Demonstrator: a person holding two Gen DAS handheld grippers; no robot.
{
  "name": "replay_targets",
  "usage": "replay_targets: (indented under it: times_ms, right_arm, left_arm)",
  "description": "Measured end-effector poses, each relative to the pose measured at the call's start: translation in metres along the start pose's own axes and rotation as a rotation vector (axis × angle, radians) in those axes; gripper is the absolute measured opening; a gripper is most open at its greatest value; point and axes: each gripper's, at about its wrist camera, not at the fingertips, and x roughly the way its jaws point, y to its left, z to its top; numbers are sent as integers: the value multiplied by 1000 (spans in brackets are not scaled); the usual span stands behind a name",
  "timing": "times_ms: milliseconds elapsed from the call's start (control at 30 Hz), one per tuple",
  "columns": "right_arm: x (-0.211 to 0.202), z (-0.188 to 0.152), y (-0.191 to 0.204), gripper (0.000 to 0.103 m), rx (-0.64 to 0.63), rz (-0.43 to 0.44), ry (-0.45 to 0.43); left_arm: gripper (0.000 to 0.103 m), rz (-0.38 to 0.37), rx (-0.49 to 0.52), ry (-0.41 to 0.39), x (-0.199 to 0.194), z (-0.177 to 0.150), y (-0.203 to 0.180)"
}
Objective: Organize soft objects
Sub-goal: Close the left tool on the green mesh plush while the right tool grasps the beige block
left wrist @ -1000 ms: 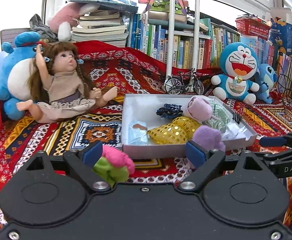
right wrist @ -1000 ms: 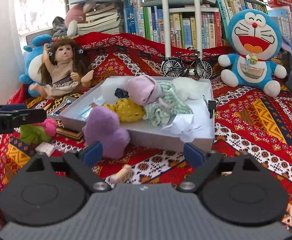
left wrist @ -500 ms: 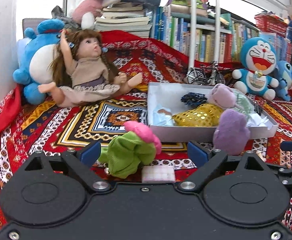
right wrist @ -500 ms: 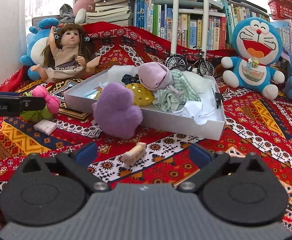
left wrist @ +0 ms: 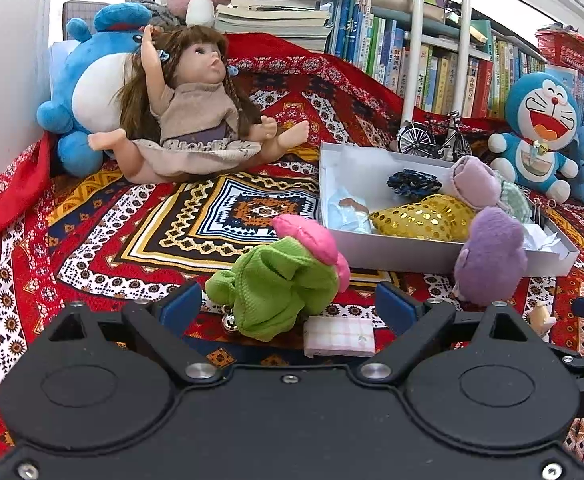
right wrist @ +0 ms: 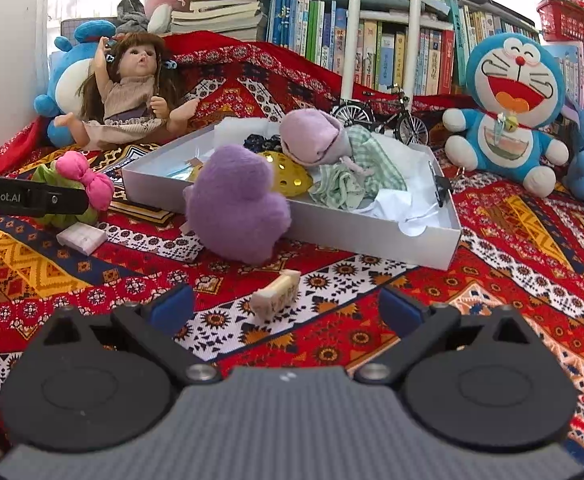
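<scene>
A green and pink soft toy [left wrist: 276, 284] lies on the patterned blanket between the fingers of my left gripper [left wrist: 288, 307], which is open, its pads clear of the toy. A purple plush [right wrist: 236, 208] leans on the front wall of the white box [right wrist: 371, 236]. My right gripper [right wrist: 286, 309] is open just in front of it, with a small cream block [right wrist: 276, 294] between its fingertips. The box holds a gold sequin pouch [left wrist: 423, 216], a lilac plush [right wrist: 311, 138] and a green checked cloth [right wrist: 355, 168]. The purple plush [left wrist: 487, 256] also shows in the left wrist view.
A pink checked pad [left wrist: 339, 336] lies by the green toy. A doll [left wrist: 196, 112] and a blue plush [left wrist: 88, 92] sit at the back left. At the back right are a Doraemon plush [right wrist: 507, 104] and a model bicycle [right wrist: 379, 116], with bookshelves behind.
Both grippers have sunk and come closer to the blanket. The left one swung left, so the green toy now sits between its fingers. The purple plush looms larger before the right one.
</scene>
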Motion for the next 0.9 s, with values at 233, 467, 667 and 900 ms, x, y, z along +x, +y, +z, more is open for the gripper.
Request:
replay_targets:
  times_ms: [233,467,667,900]
  right_arm:
    - [-2,-2,-1,101,15,0,-15]
    - [1,-1,3,93,-12,-1,0]
    - [2,-3,4,84,-16,2,6]
    - [2,-4,6,71,-35,9,0]
  left_arm:
    - [91,0,-20,6,4,-2,2]
    - [71,-9,-33,5,6,0,3]
    - [48,-12,-45,0,6,0,7]
    - [33,-18,-22,-8,3,1,3]
